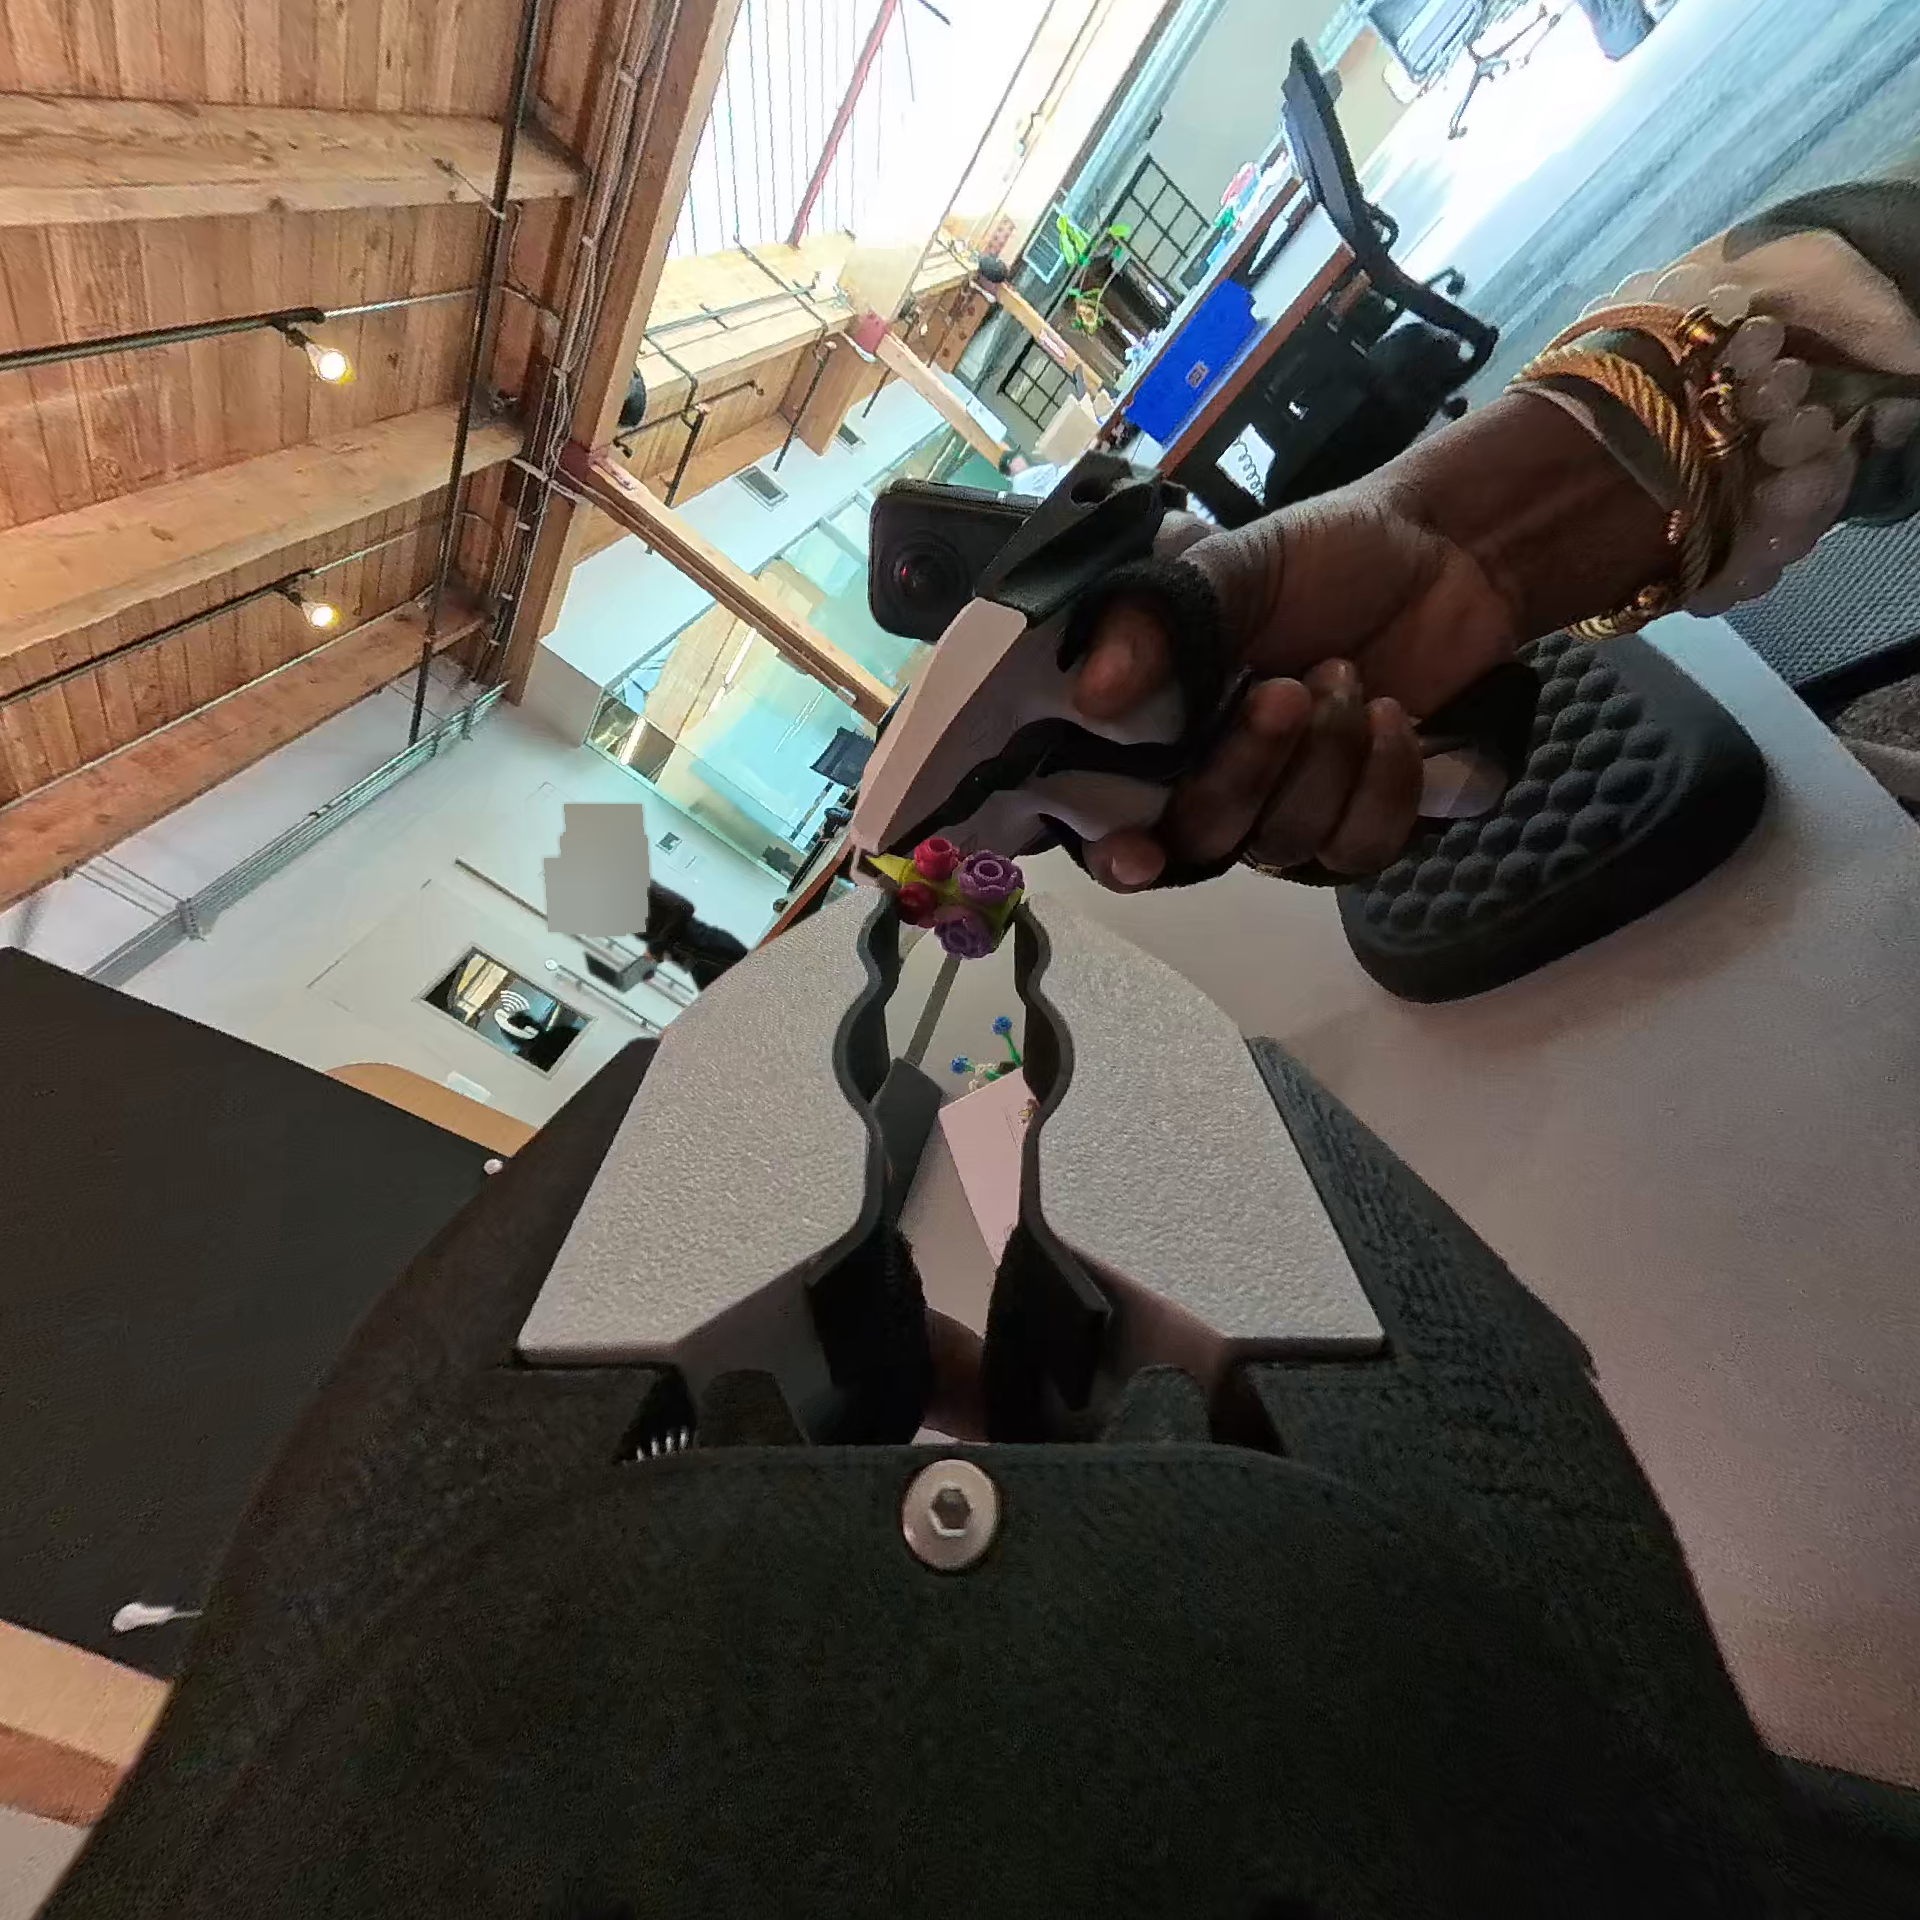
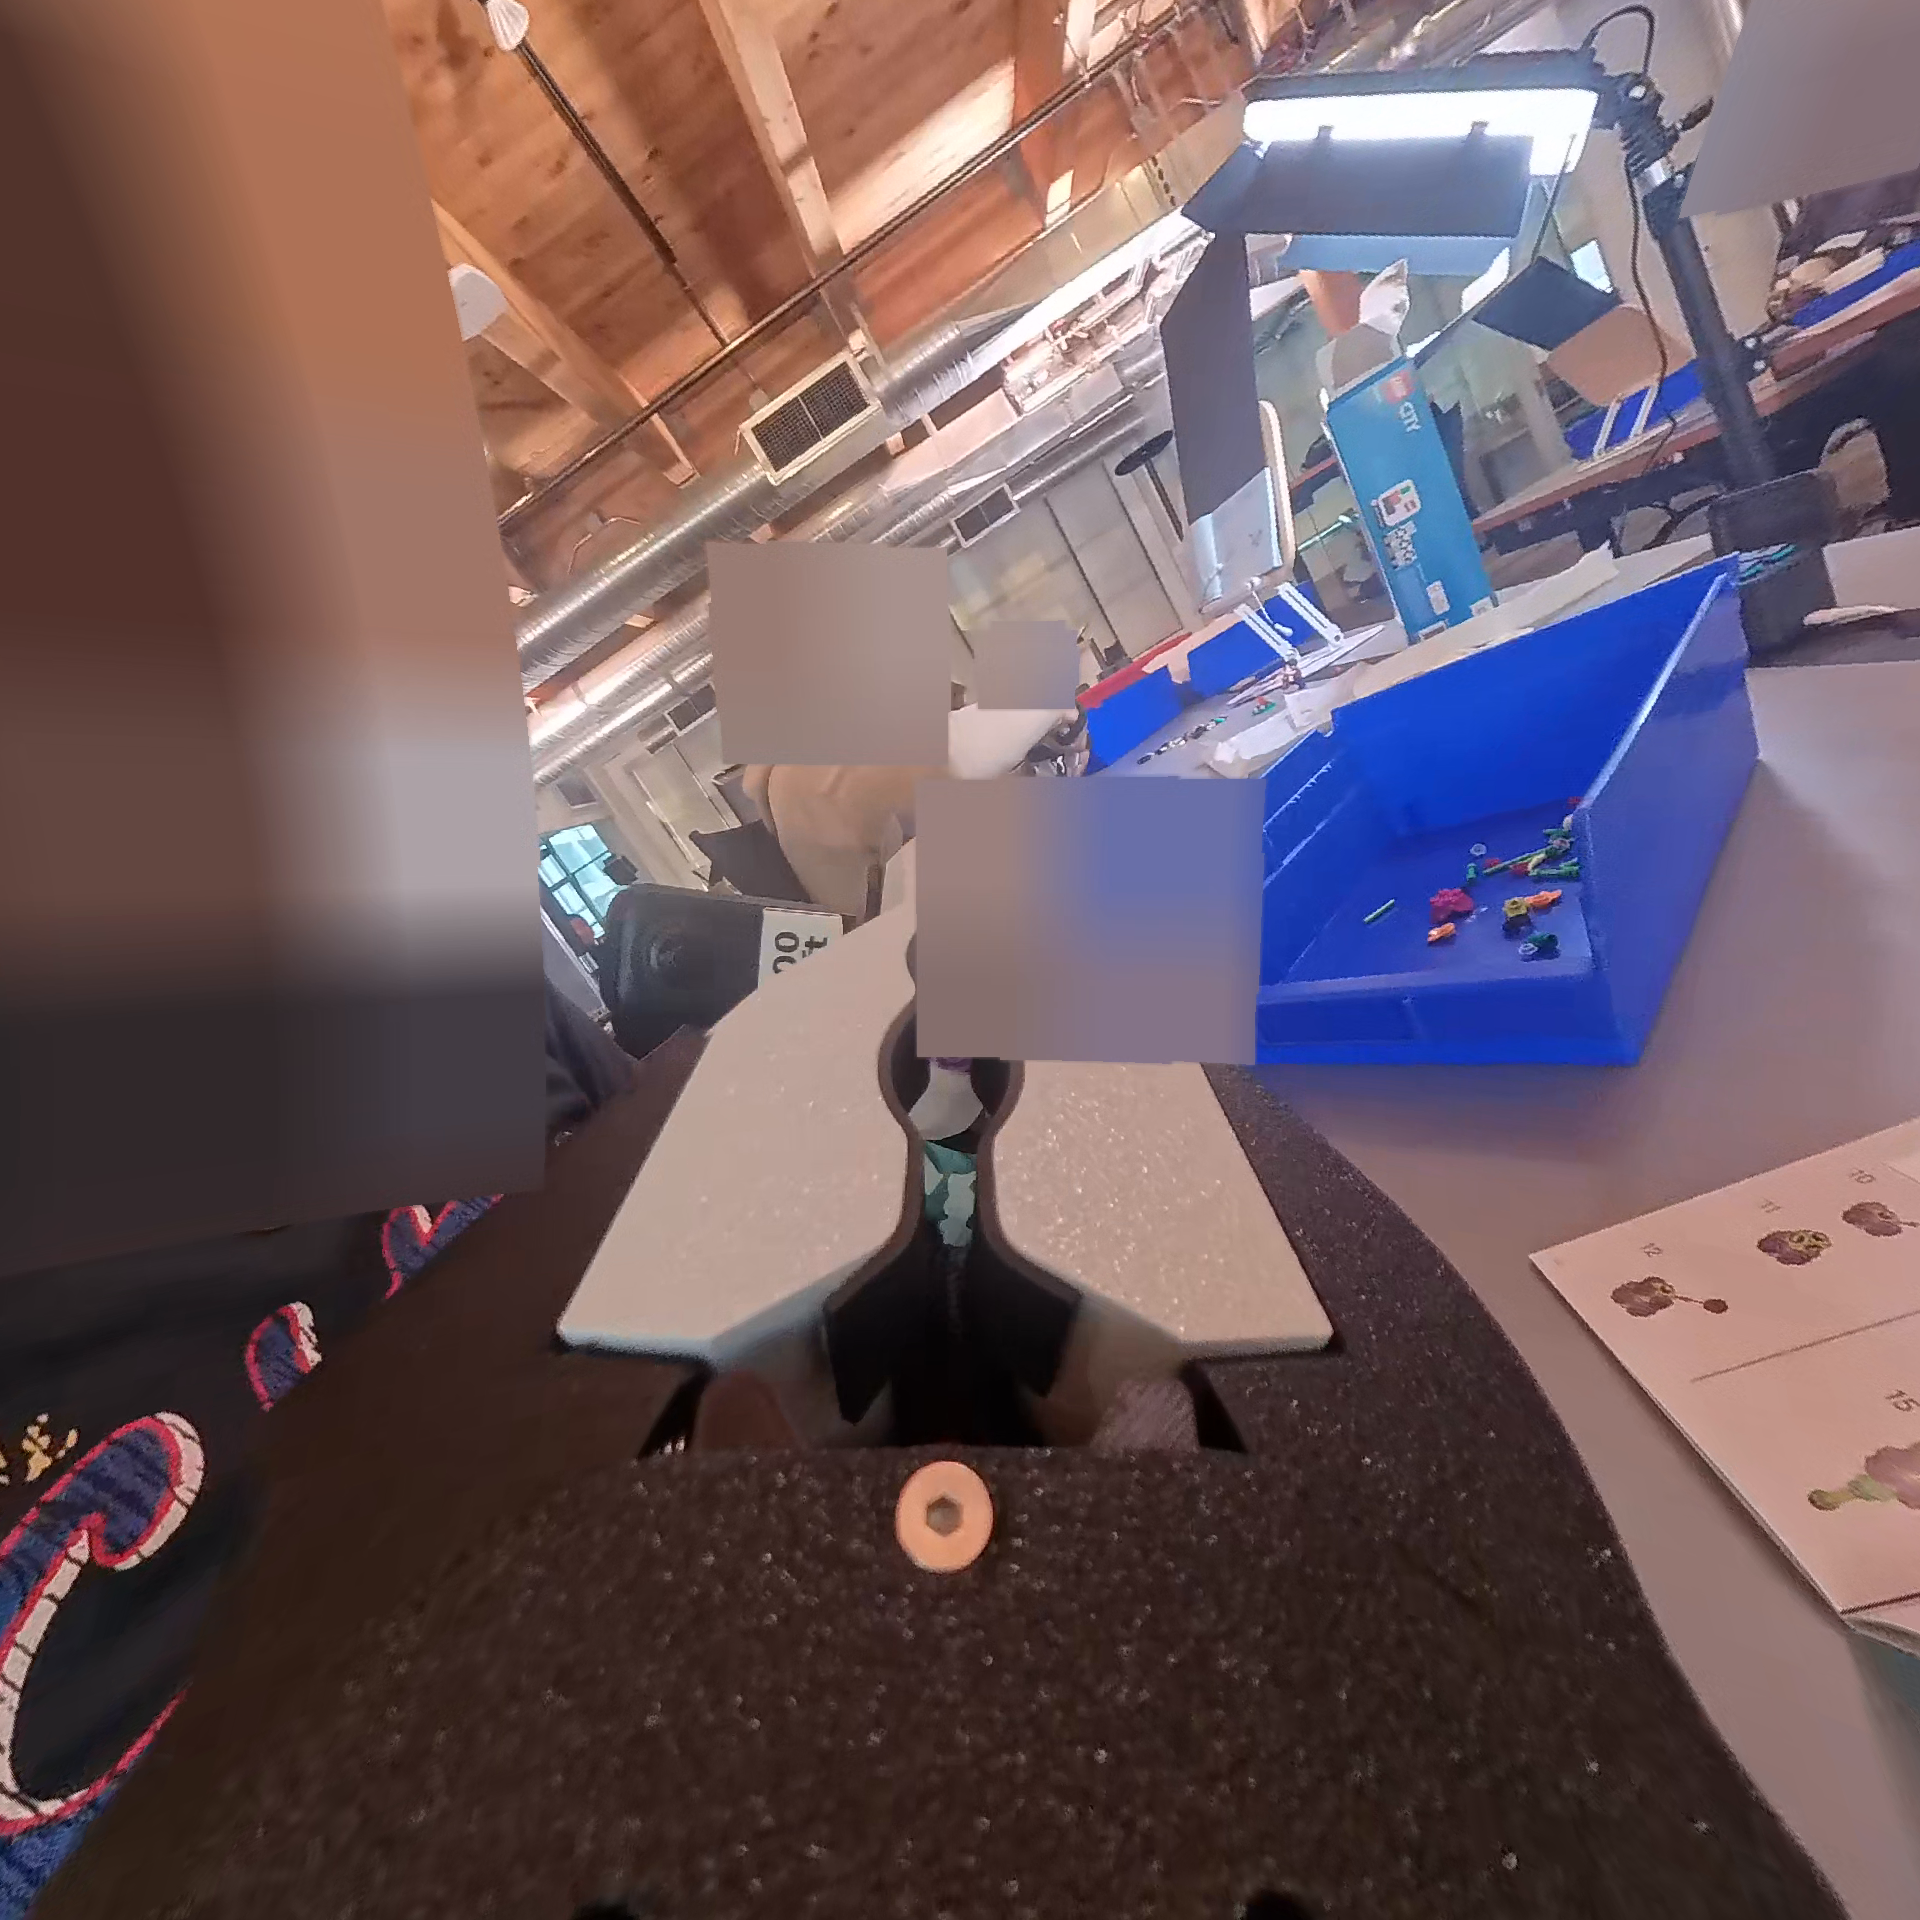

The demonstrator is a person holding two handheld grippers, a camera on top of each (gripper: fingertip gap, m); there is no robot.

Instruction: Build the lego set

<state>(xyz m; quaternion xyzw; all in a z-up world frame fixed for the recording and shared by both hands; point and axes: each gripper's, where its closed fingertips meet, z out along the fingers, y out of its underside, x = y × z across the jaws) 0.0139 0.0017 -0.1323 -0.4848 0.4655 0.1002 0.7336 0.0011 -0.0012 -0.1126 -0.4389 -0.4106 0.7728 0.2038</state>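
From my left gripper (image 1: 951,914) I look up along its two grey fingers (image 1: 748,1132), which stand slightly apart along most of their length and close in at the tips around a small flower cluster (image 1: 961,894), red and purple blooms on lime-green leaves, held up in the air above the bench (image 1: 1558,1195). The right gripper (image 1: 868,862) reaches in from the right, gripped by a hand (image 1: 1340,665) with gold bracelets (image 1: 1652,457) on the wrist, and its pointed tips touch the left side of the same cluster; I cannot tell from here whether they pinch it. A black dimpled cushion (image 1: 1569,821) lies on the bench beyond that hand, and through the gap between my fingers I see small blue flowers (image 1: 992,1044) standing farther off. In the right wrist view the right gripper (image 2: 951,1070) has its fingers (image 2: 769,1174) drawn nearly together, but a mosaic patch hides the tips, so what they hold is unclear; only a sliver of purple shows there. A blue tray (image 2: 1662,748) sits toward the far right of the bench with loose coloured pieces (image 2: 1507,894) scattered in its near right corner. An instruction sheet (image 2: 1766,1371) lies at the bench's near right edge, and a tall blue box (image 2: 1413,488) stands behind the tray.
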